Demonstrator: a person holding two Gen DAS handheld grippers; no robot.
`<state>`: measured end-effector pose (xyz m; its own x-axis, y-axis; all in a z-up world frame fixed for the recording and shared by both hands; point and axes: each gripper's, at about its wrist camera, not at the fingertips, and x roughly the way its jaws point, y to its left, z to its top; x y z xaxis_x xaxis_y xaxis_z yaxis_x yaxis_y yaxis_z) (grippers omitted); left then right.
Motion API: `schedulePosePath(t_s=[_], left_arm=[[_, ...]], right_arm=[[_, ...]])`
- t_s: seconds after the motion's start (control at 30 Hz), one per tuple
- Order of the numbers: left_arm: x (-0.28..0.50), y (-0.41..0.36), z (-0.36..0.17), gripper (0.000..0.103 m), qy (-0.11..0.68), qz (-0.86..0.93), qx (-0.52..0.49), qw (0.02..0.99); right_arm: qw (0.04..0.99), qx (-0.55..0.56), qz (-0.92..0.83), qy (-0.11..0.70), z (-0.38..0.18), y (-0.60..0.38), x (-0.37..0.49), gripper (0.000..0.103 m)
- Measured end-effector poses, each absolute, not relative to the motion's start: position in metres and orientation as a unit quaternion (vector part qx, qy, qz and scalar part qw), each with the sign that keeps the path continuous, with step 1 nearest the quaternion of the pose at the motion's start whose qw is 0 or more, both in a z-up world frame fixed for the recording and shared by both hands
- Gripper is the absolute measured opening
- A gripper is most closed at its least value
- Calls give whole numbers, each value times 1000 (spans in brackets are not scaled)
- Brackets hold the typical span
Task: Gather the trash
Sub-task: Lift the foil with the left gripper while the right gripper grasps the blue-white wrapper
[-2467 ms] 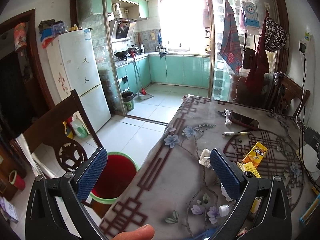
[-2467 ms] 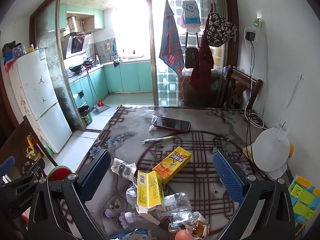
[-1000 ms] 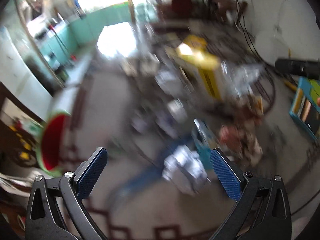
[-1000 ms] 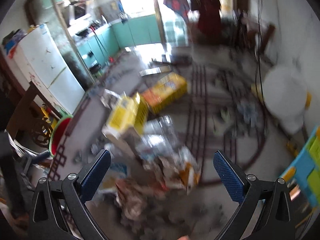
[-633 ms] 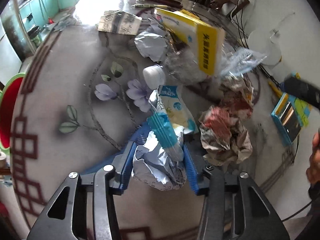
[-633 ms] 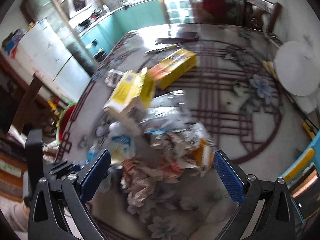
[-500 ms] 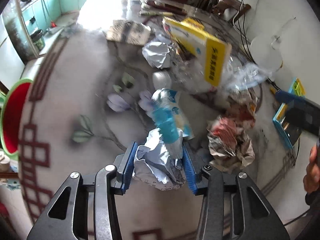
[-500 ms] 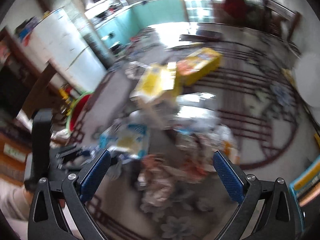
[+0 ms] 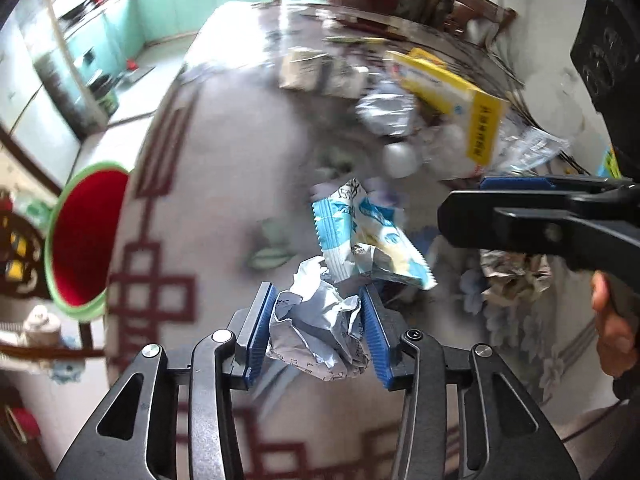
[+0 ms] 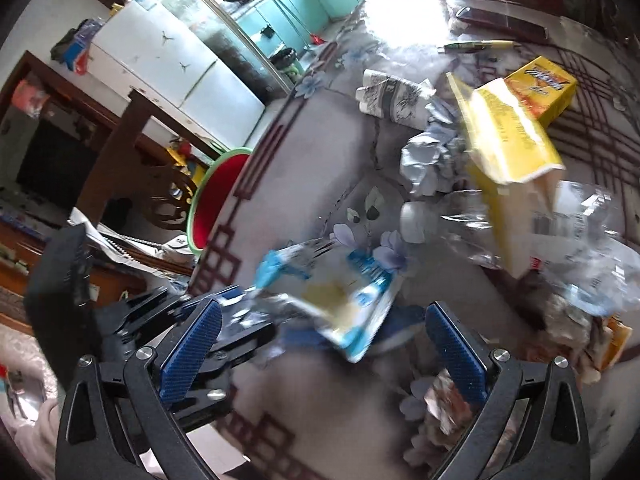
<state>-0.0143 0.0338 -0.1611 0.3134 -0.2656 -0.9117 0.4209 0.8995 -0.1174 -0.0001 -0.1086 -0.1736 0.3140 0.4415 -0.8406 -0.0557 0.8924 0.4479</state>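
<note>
My left gripper (image 9: 318, 330) is shut on a crumpled pale blue-white paper ball (image 9: 320, 334) and holds it above the table. A blue and white snack wrapper (image 9: 368, 240) hangs just ahead of it. The wrapper also shows blurred in the right wrist view (image 10: 332, 292), between the open jaws of my right gripper (image 10: 324, 350). The right gripper also shows in the left wrist view (image 9: 532, 204), at the right. The red bin with a green rim (image 9: 80, 236) stands on the floor left of the table; it also shows in the right wrist view (image 10: 218, 200).
More trash lies on the flowered tablecloth (image 10: 320, 140): a yellow carton (image 10: 504, 136), an orange box (image 10: 540, 84), another paper ball (image 10: 428, 160), a folded paper (image 10: 392, 96), clear plastic (image 10: 560, 232) and crumpled wrappers (image 10: 580, 328). A pen (image 10: 476, 45) and phone (image 10: 500, 24) lie farther back. A wooden chair (image 10: 132, 152) stands by the bin.
My left gripper closed on the paper ball and has lifted it, swinging left toward the bin side. My right gripper has come down low over the blue and white wrapper.
</note>
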Motion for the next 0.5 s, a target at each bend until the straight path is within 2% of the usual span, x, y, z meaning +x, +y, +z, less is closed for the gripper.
schedulePosePath(t_s=[0.2,0.5], left_arm=[[-6,55,-182,44,569,-205,60,794],[1,80,-183,46,576,-214,12,789]], right_arm=[[777,146,150,593,-198,-82,20,102],[768,148,120,611,-221,-65,17,102]])
